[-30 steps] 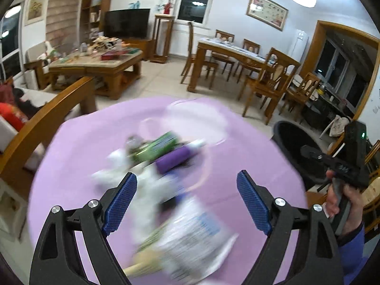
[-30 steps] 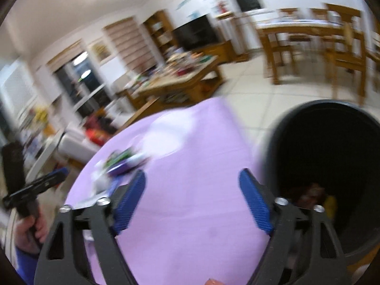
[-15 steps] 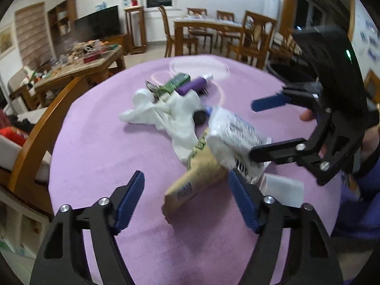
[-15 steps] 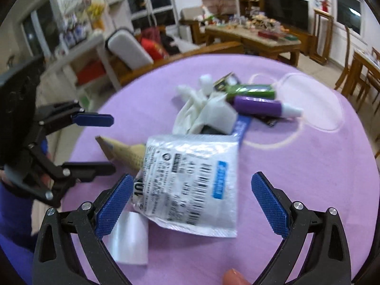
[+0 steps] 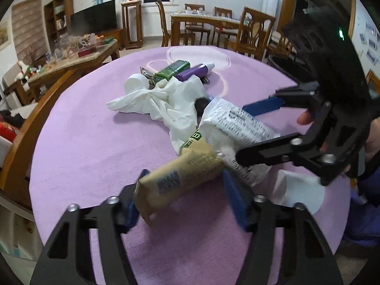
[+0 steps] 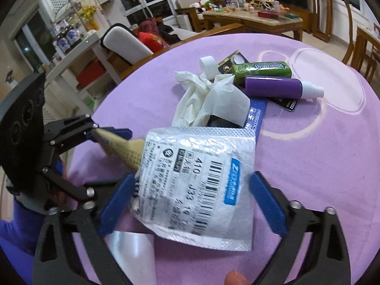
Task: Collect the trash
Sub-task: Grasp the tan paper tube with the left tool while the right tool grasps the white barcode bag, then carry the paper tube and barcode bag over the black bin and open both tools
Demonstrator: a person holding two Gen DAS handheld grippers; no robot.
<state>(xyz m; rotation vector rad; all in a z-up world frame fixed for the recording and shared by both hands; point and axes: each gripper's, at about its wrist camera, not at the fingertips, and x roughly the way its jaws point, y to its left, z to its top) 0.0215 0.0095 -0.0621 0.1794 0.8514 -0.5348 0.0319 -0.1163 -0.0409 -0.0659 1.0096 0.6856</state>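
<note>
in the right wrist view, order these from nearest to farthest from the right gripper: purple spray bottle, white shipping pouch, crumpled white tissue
1. white shipping pouch, between the fingers of the right gripper.
2. crumpled white tissue, just beyond the pouch, centre.
3. purple spray bottle, farther back, to the right, beside the tissue's far end.

On the table (image 6: 308, 166) lie two wrappers, one tan (image 5: 175, 182) and one white (image 6: 201, 185). Beside them: one tissue (image 6: 209, 99), one purple bottle (image 6: 273, 87), one green pack (image 6: 261, 70), one white cap (image 6: 208, 64).
</note>
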